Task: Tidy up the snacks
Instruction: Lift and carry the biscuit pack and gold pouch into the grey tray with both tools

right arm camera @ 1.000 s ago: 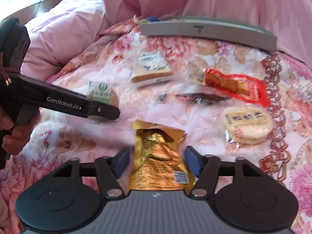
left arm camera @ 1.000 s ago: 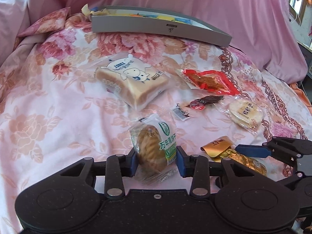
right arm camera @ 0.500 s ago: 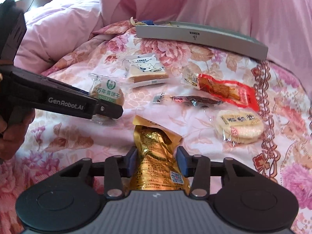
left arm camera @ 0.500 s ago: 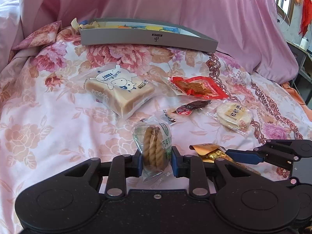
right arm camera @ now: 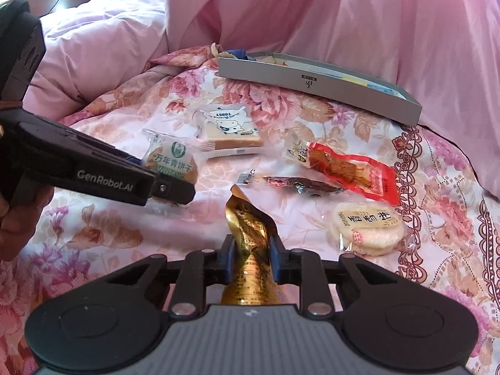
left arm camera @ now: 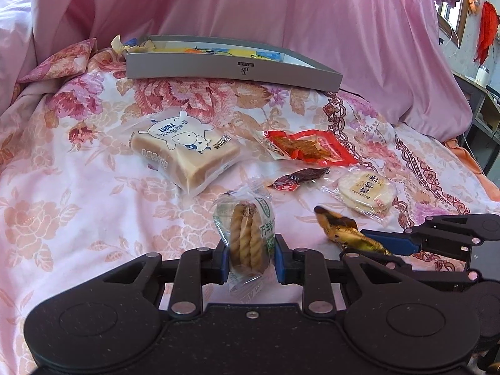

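Observation:
On a flowered pink bedspread, my left gripper (left arm camera: 250, 259) is shut on a clear green-labelled biscuit packet (left arm camera: 247, 234), held edge-on between the blue pads. To its right, my right gripper (right arm camera: 250, 257) is shut on a crumpled gold foil packet (right arm camera: 250, 228) whose tip stands up. The right wrist view shows the left gripper (right arm camera: 168, 184) from the side with the biscuit packet (right arm camera: 173, 162) in it. A shallow grey box (left arm camera: 231, 68) with colourful contents lies at the far end of the bed.
Loose on the bedspread lie a toast packet (left arm camera: 184, 150), a red snack packet (left arm camera: 309, 147), a small dark wrapped snack (left arm camera: 300, 178) and a round rice cracker packet (left arm camera: 365, 193). Pink bedding rises behind the box. A hand (right arm camera: 12, 218) holds the left gripper.
Both pairs of jaws have closed onto their packets. The biscuit packet has turned edge-on, and the gold packet is squeezed narrow with its tip raised off the bed.

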Tool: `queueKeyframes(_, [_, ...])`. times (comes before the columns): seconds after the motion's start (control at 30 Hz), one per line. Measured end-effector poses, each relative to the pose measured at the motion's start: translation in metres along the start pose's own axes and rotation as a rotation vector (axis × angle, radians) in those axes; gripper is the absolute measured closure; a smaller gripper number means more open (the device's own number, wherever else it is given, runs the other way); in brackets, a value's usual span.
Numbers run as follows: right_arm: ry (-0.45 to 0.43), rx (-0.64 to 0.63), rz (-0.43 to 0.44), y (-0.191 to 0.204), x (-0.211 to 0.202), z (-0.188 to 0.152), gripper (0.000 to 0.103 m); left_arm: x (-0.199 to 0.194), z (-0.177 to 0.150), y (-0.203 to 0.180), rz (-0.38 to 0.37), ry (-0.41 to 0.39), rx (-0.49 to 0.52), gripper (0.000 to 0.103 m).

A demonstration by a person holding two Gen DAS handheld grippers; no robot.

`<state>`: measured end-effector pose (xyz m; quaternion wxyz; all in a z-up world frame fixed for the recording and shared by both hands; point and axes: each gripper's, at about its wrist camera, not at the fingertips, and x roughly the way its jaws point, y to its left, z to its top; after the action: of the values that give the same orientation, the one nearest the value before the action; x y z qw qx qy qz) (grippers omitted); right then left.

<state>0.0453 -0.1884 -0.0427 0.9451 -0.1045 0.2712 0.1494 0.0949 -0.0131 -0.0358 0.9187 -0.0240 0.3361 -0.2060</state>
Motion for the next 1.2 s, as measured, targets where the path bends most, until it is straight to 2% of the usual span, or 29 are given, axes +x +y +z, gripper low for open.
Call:
queueKeyframes(0.23, [0.017,0.201,0.033,-0.032,0.004,0.003,0.079,0.0,0.0,0.0,0.0,0.006,-0.001,0.074])
queueKeyframes(0.47, [0.032,0.229,0.009,-0.039,0.007,0.002,0.082,0.001,0.001,-0.001,-0.004,0.004,-0.005,0.074])
queueKeyframes(0.77, [-0.041,0.172,0.034,-0.033,-0.009,0.02,0.082,-0.006,0.019,0.0,-0.019,-0.013,-0.061,0.074])
queueKeyframes(0.93, [-0.076,0.166,0.046,-0.041,-0.013,0.043,0.082,-0.004,0.05,0.007,-0.009,-0.045,-0.09,0.074])
queueKeyframes(1.2, [-0.113,0.09,0.041,-0.074,-0.005,0.104,0.082,0.005,0.139,0.017,0.045,-0.125,-0.048,0.074])
